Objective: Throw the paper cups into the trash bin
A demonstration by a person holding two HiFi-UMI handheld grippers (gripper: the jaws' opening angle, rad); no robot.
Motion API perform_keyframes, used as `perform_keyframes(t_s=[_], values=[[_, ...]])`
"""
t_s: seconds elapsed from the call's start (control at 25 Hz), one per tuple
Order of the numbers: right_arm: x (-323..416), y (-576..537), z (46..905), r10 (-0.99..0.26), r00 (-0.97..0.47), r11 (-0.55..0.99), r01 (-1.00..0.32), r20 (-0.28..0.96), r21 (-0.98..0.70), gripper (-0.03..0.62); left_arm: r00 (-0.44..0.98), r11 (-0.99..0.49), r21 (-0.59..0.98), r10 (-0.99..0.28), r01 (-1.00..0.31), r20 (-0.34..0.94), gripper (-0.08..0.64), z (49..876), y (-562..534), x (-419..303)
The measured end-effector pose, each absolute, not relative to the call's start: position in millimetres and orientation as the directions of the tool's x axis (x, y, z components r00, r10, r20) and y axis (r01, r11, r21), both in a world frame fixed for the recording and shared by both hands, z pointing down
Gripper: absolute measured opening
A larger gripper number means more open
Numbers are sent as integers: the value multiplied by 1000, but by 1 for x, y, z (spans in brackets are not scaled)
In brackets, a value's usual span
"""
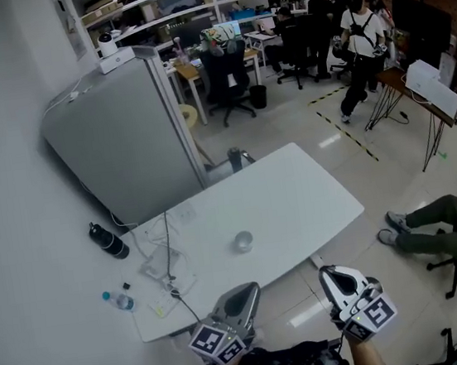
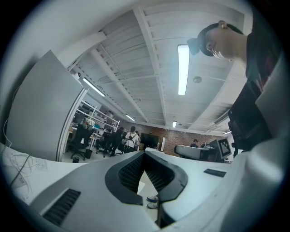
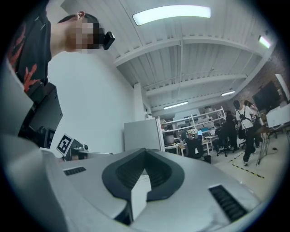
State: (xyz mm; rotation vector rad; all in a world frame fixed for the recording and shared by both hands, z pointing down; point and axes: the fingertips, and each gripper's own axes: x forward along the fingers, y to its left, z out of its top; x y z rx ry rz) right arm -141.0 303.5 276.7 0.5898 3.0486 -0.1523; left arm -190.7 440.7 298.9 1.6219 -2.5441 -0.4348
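Nearest the camera, the left gripper and the right gripper were held level at the near edge of the white surface. Both were clenched, with nothing seen between the jaws in either gripper view. A single paper cup was seen standing on the surface ahead of the left gripper, well apart from both and untouched. Cables and a small water bottle were seen to the cup's left, with a black bottle beyond them. Past the far edge of the surface a grey cylindrical container was seen on the floor; it was taken to be the trash bin, though this could not be confirmed.

The step in hand was judged to be the approach, with no cup yet grasped. For the next move, one gripper would need to be released, brought around the cup's wall and closed gently so that the thin paper is not crushed, before the cup is carried across to the bin.
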Motion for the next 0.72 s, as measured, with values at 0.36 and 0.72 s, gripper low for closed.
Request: perform_keyframes(t_s=[0.36,0.72], values=[[-182,333,274,338,-940,937,340,-45,-79,5,-414,377,271,-906,-886,-90,0,295,476,-240],[-225,383,275,383,-924,920,383,-19,-86,5,-420,381,292,-904,-877,-82,0,303,518,-266]])
